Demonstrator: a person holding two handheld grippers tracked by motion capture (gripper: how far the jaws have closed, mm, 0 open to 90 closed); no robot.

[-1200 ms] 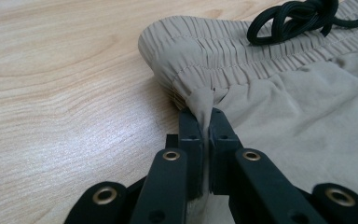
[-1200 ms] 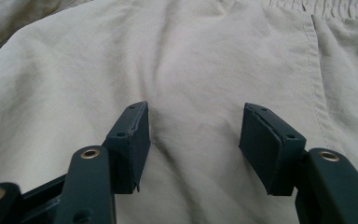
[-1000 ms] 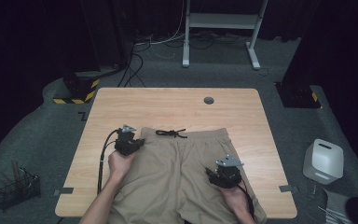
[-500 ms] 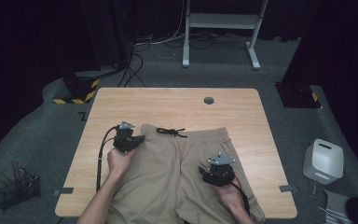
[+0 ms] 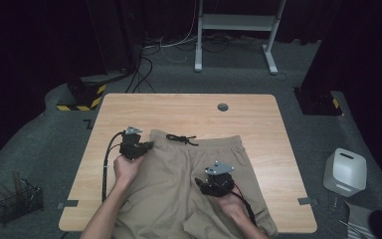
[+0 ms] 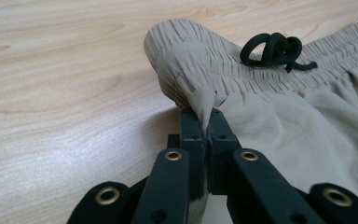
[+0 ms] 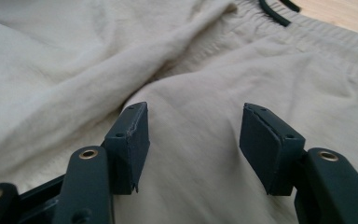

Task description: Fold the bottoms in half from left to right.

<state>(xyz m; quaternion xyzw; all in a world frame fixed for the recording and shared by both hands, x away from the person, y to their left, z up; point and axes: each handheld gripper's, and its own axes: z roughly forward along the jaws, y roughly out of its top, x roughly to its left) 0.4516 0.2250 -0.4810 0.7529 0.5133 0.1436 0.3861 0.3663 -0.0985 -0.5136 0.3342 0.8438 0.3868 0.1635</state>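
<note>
One pair of shorts (image 5: 179, 184), two claws: left claw (image 5: 148, 146), right claw (image 5: 202, 185)

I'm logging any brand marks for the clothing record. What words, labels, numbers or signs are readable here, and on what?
None can be read.
Shorts: no tag, print or logo shows on the beige cloth or waistband.
Left hand-held gripper and right hand-held gripper: plain black, no lettering.
Dark mark on the floor by the table's far left corner: too blurred to read.
</note>
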